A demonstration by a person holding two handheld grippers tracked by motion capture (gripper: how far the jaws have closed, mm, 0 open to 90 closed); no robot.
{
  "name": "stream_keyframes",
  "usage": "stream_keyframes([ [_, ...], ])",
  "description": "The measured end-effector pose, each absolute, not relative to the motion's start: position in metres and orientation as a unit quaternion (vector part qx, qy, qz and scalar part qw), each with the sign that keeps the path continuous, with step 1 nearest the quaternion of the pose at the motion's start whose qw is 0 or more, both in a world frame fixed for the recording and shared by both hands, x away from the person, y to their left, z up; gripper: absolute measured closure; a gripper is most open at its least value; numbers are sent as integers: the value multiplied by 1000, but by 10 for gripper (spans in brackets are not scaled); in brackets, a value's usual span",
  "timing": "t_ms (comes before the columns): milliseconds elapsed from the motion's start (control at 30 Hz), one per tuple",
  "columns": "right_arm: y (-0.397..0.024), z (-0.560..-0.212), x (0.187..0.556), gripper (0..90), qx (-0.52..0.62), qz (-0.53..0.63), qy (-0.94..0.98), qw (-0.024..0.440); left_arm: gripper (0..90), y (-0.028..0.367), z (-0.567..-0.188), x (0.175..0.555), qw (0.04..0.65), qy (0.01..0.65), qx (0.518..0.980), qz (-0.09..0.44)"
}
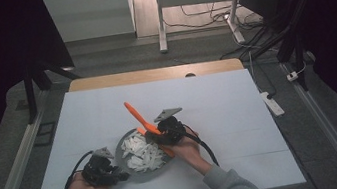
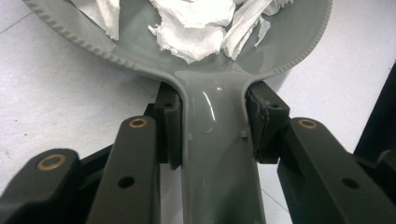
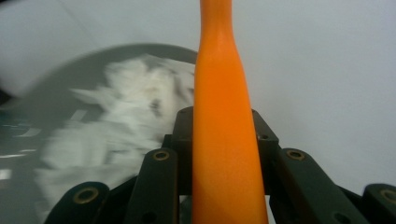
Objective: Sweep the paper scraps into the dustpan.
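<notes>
Where the white sheet covers the top:
Desk [image 1: 108, 113]: white sheet over a wooden top, bare wood strip along the far edge.
Floor [image 1: 115, 57]: grey, metal rails down both sides of the desk, dark surroundings left and right.
Beyond the desk: white frame legs [image 1: 160, 20] with loose cables [image 1: 205, 18] on the floor; power strip [image 1: 272, 101] beside the right rail.
Pan [image 1: 140, 174]: grey, round, near the front middle of the desk, resting on the sheet; toothed rim clear in the left gripper view.
Paper [image 1: 142, 151]: torn white pieces heaped inside the pan.
Left hand-held gripper [image 1: 113, 176]: low at the pan's near-left, clamped on the pan's grey handle [image 2: 215, 154], one pad on each side of it.
Left hand [image 1: 82, 188]: wrapped round the gripper body, grey sleeve in from the bottom edge.
Right hand-held gripper [image 1: 155, 134]: at the pan's right rim, clamped on the orange tool [image 1: 137, 115].
Orange tool: slanting up and away to the far left, lower end at the pan's right side.
Right hand [image 1: 190, 149]: forearm angled in from the bottom right, cable trailing beside the wrist.
</notes>
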State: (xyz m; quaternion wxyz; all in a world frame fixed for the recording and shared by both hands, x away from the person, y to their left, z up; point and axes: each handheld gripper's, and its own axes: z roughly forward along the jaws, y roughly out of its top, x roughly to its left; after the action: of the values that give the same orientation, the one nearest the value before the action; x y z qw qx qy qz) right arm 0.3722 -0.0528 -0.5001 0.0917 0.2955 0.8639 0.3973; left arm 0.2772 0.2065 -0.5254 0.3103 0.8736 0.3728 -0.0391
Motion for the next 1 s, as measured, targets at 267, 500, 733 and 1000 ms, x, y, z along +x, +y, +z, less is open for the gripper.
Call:
stream_keyframes([
  [267,-60,-468,357,705,273,451,846,82,613,206,-525,277,310,373,873,-40],
  [500,-76,-470,374,705,302,434,839,129,613,206,-525,277,310,373,874,-39],
  [733,-74,-495,399,705,328,381,849,162,613,206,-525,277,310,374,873,-39],
  [1000,-67,-505,399,705,329,366,858,147,615,205,-521,279,301,380,873,-46],
])
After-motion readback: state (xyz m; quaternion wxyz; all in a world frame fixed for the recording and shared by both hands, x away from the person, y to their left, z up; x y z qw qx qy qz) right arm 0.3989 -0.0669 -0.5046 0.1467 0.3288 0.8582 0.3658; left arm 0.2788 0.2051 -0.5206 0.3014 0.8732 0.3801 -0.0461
